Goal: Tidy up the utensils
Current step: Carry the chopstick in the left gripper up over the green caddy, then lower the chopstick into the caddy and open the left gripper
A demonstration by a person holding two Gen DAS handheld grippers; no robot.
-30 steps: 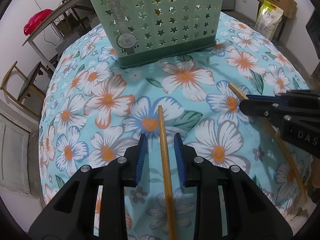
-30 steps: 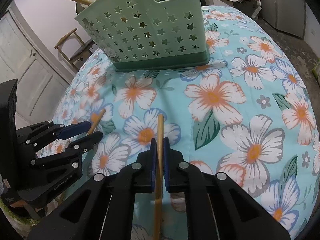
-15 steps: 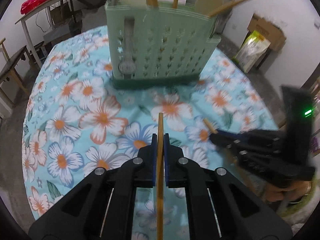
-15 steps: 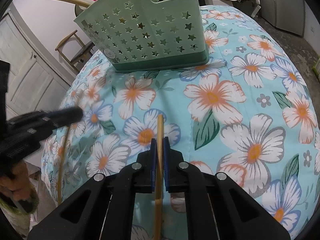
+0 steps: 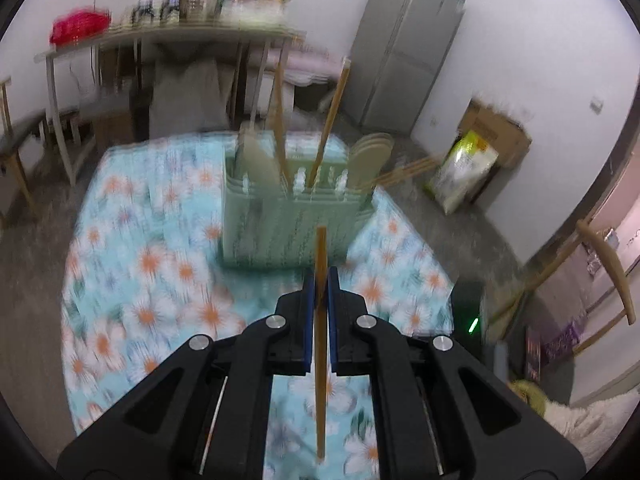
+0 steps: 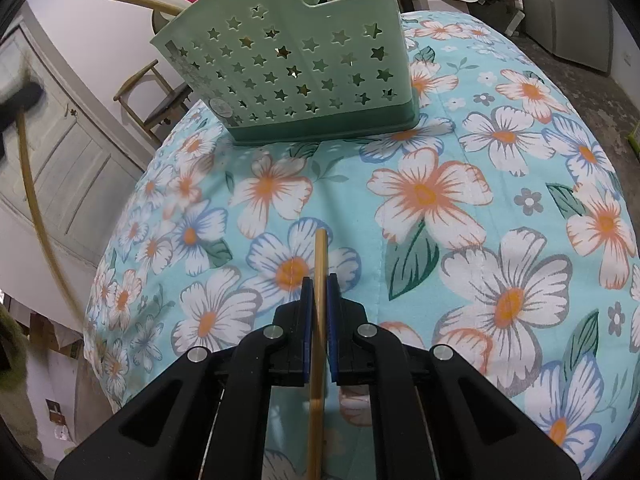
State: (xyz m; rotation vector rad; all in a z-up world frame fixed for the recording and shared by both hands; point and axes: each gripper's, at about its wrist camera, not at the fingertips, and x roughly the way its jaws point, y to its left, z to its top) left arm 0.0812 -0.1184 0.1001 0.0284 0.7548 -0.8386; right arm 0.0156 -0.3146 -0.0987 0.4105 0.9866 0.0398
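The left gripper (image 5: 320,280) has its blue pads clamped on a thin bamboo chopstick (image 5: 320,320), which runs straight up between them, its tip in front of the green utensil caddy (image 5: 288,228). The right gripper (image 6: 319,284) is clamped the same way on a second chopstick (image 6: 319,264), its tip over the flowered tablecloth (image 6: 460,208), with bare cloth between it and the caddy at the far edge.

In the blurred left wrist view the caddy already holds upright chopsticks (image 5: 330,120) and flat wooden spatulas (image 5: 370,156). Beyond the table stand a grey refrigerator (image 5: 404,52), a cluttered shelf table (image 5: 168,36), a cardboard box (image 5: 496,132) and a wooden chair (image 5: 592,264) at right. The caddy's pale green wall is punched with star holes above a darker green base.
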